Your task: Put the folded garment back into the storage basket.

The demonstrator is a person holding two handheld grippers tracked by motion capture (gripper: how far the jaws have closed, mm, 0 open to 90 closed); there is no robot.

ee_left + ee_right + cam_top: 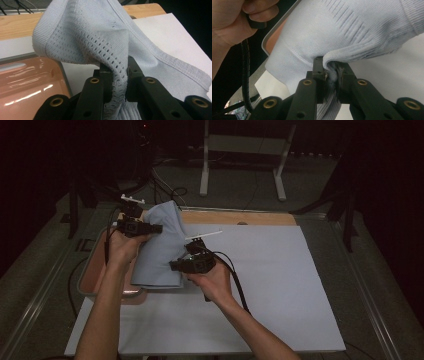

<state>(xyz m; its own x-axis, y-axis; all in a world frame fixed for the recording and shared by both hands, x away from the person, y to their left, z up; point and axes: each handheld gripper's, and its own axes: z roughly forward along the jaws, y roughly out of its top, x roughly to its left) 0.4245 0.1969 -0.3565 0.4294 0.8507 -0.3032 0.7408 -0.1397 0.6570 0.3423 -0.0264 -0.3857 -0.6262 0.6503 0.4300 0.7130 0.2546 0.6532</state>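
Each gripper, left (117, 75) and right (331, 72), pinches the knit garment (159, 247) beside open white sheet (280, 285)

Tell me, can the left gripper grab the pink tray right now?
Probably not. The left gripper is already shut on the light blue knit garment, so its jaws are full. The pink tray sits just beside it, but the gripper would have to let go first.

Right gripper (331, 72) (jaws clamped) on pale-blue knit garment (342, 32)

You see a pink tray (89, 270) at the left edge of the white sheet (280, 285), with a wooden board (240, 217) behind it.
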